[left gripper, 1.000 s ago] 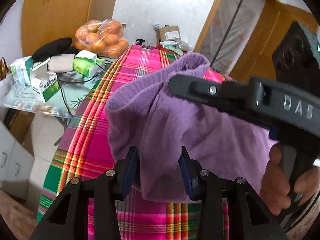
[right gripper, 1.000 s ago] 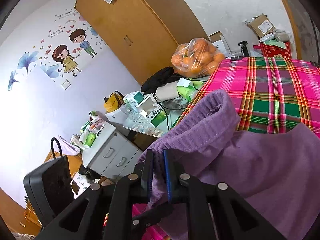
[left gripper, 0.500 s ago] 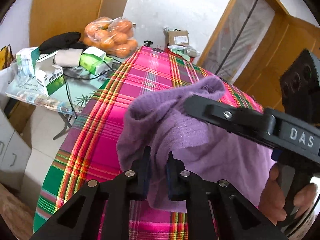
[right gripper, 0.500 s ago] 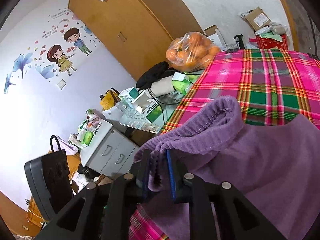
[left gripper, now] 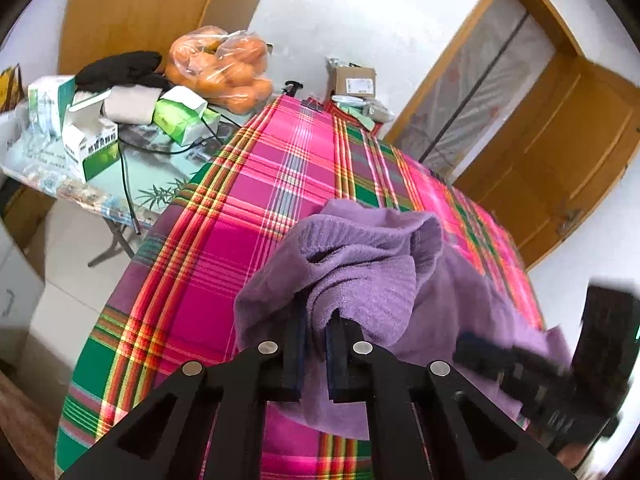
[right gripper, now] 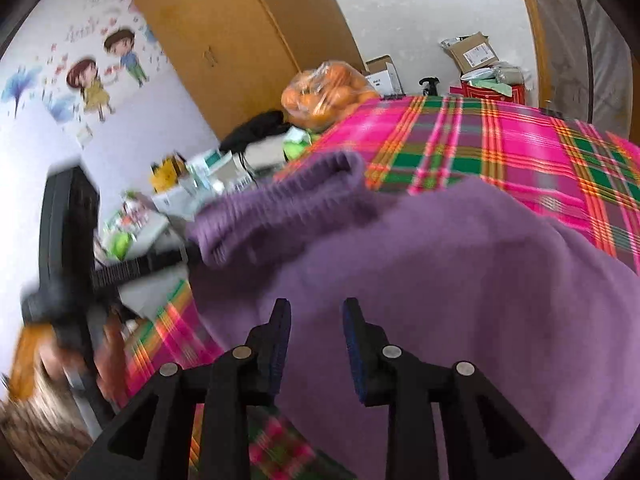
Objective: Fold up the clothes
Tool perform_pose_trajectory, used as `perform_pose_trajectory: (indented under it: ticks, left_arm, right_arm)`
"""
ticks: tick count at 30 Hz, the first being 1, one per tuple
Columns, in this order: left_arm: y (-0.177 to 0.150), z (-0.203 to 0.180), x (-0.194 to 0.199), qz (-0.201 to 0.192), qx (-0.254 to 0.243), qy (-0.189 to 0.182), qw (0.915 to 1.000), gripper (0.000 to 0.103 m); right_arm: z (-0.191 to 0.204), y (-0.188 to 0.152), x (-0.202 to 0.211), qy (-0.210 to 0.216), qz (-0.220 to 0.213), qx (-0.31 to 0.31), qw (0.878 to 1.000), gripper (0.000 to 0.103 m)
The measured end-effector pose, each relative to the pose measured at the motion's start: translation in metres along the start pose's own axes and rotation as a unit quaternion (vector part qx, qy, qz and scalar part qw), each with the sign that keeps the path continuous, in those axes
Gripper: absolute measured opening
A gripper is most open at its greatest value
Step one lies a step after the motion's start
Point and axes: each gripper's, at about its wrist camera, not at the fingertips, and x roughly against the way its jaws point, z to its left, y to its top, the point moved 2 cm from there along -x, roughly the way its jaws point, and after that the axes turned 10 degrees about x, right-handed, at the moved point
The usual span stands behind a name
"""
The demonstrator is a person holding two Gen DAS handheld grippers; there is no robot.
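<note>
Purple sweater (left gripper: pixel 372 280) lies bunched on the plaid-covered desk (left gripper: pixel 248 208), near its front edge, with your left claw (left gripper: pixel 316 344) pinching a ribbed fold lifted off the heap. Your right claw (right gripper: pixel 316 344) hangs spread above the sweater, gripping nothing. Keep the left pinch firm and take a matching edge with the right, so the fold lies even.

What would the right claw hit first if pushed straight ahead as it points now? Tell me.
Most likely the purple garment. The right claw is open with nothing between its fingers, and the purple fabric fills the view directly ahead of them, over the plaid cloth. How near the fabric lies is unclear in the blur.
</note>
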Motion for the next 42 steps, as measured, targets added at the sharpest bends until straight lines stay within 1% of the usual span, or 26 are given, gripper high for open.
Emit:
perform_pose_trajectory:
  ticks: [3, 7, 12, 18, 22, 25, 29, 37, 42]
  left_arm:
    - [0.003, 0.002, 0.004, -0.006, 0.015, -0.004, 0.9999, 0.007]
    - [0.008, 0.004, 0.01, -0.015, 0.034, -0.008, 0.9993, 0.007]
    - [0.013, 0.006, 0.017, -0.026, 0.057, -0.014, 0.9979, 0.007]
    - [0.018, 0.008, 0.026, -0.042, 0.082, -0.018, 0.9956, 0.007]
    - [0.021, 0.01, 0.028, -0.05, 0.097, -0.019, 0.9939, 0.006]
    - [0.023, 0.01, 0.027, -0.053, 0.107, -0.019, 0.9927, 0.006]
    - [0.025, 0.012, 0.026, -0.054, 0.113, -0.014, 0.992, 0.006]
    - [0.027, 0.015, 0.024, -0.057, 0.125, -0.004, 0.9905, 0.006]
    - [0.028, 0.018, 0.024, -0.061, 0.135, 0.002, 0.9889, 0.006]
  right_arm:
    - [0.005, -0.02, 0.002, -0.021, 0.02, 0.024, 0.999, 0.031]
    - [0.008, -0.04, 0.004, -0.022, 0.037, 0.04, 0.998, 0.037]
    - [0.017, -0.048, 0.006, -0.019, 0.037, 0.063, 0.997, 0.038]
    - [0.018, -0.052, 0.01, -0.045, 0.037, 0.074, 0.996, 0.038]
    - [0.017, -0.055, 0.012, -0.1, 0.042, 0.093, 0.99, 0.038]
    - [0.021, -0.06, 0.017, -0.101, 0.04, 0.103, 0.989, 0.038]
    - [0.024, -0.066, 0.014, -0.117, 0.047, 0.121, 0.985, 0.038]
    - [0.024, -0.067, 0.013, -0.12, 0.043, 0.126, 0.984, 0.038]
    - [0.029, -0.072, 0.015, -0.122, 0.041, 0.14, 0.982, 0.038]
